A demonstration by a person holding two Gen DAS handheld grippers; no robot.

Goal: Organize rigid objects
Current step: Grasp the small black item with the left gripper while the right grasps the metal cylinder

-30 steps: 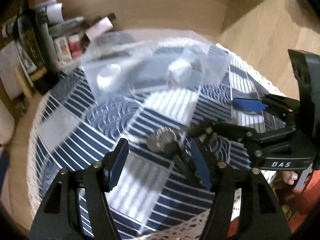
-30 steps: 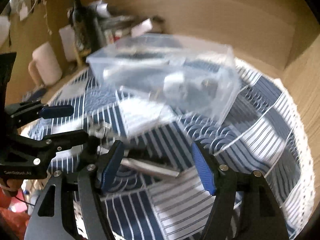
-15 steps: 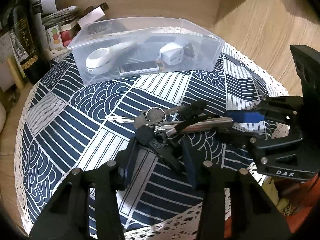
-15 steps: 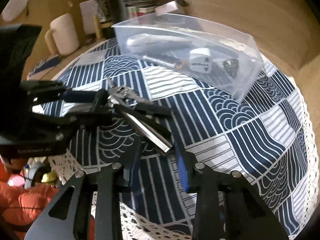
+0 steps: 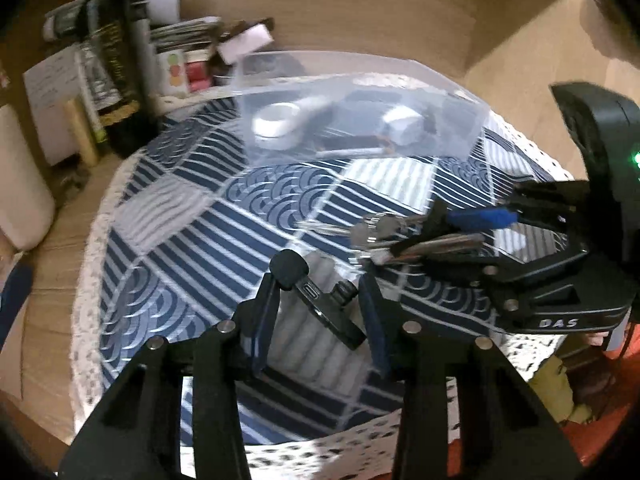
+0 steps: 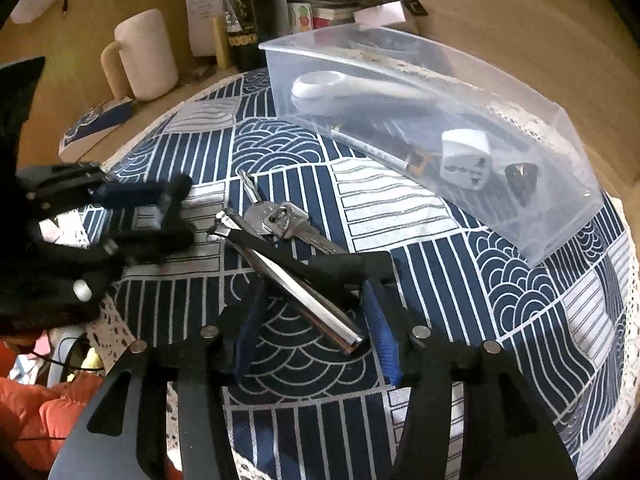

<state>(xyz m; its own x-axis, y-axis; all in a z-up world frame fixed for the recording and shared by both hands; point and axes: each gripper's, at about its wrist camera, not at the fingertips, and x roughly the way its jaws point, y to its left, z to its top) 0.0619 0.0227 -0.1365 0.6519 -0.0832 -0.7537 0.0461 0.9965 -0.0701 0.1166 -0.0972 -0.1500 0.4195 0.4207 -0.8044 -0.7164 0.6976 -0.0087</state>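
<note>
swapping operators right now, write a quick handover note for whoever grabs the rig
Left gripper: shut on the small black mic-like gadget, lifted above the cloth.
Right gripper: jaws around the silver metal tool with black handles, which appears lifted; a full clamp is hard to confirm.
Keys lie loose on the patterned cloth, by the tool's tip.
Done: the clear bin at the back already holds a white handled item, a pen, a white plug adapter and a small dark piece.
Left: bin the gadget and the tool, then the keys.
</note>
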